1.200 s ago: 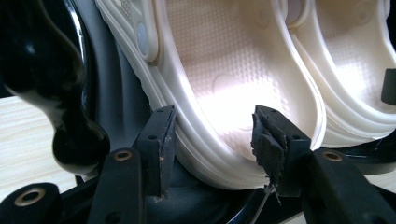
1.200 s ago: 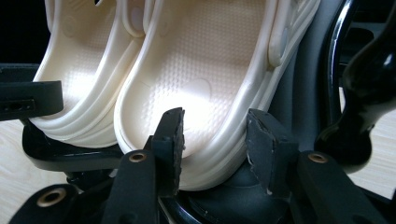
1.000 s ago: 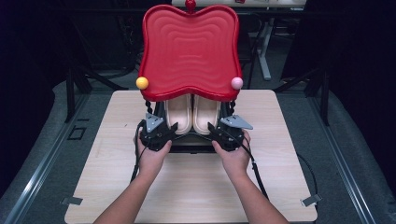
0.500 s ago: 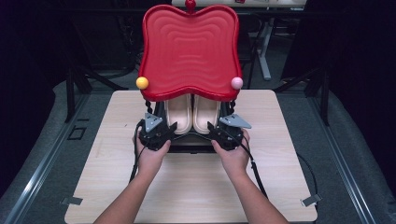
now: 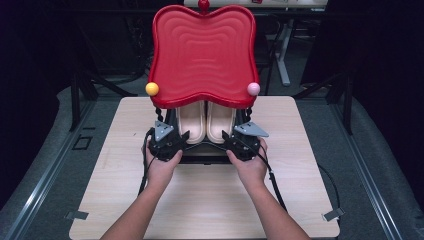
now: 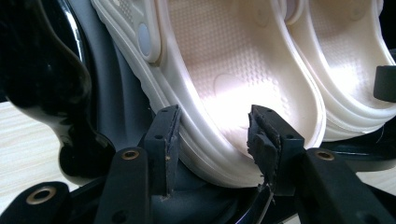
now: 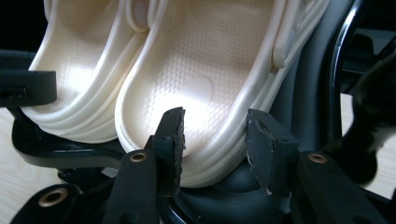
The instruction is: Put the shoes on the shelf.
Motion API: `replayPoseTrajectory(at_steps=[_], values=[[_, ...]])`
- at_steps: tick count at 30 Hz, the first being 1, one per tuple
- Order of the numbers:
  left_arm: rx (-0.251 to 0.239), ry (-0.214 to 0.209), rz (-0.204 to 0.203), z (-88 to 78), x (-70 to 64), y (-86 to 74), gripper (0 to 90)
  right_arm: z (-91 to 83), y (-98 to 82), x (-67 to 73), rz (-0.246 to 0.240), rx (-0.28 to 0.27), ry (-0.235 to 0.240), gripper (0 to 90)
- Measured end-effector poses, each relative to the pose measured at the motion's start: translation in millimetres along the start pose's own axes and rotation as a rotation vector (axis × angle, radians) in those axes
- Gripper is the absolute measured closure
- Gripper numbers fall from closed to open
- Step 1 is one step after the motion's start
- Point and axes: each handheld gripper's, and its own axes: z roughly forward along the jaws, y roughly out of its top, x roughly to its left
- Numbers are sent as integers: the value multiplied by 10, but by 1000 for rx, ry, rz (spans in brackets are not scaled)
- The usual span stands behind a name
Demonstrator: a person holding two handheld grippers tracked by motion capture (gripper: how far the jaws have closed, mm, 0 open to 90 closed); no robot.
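Observation:
Two cream clogs stand heel-down, side by side, in a black holder point(image 5: 202, 154) under a raised red lid point(image 5: 202, 55). My left gripper point(image 5: 181, 140) is at the heel of the left clog point(image 5: 191, 122). Its jaws have just been closing, and in the left gripper view the gripper point(image 6: 215, 135) has one pad outside the left clog's point(image 6: 219, 70) heel wall and one inside, pressing on it. My right gripper point(image 5: 229, 141) holds the right clog point(image 5: 220, 122) the same way. In its own view the right gripper point(image 7: 215, 135) straddles the outer heel wall of that right clog point(image 7: 205, 60).
The red lid carries a yellow ball point(image 5: 152, 88) and a pink ball point(image 5: 253, 88) at its lower corners and overhangs the clogs. The holder sits mid-table on a light wooden table point(image 5: 300, 190). Dark floor and table legs lie beyond.

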Motion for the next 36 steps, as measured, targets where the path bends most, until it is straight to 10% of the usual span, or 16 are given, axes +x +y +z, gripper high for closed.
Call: replayPoseTrajectory(at_steps=[16,21,36], values=[[14,-4,29,4,16,26,545,13,27,0,-64,0,-1,587],[11,-8,31,2,21,23,544,9,44,24,-149,7,-14,579],[1,-19,24,-105,14,-9,505,-72,32,6,-76,3,18,579]])
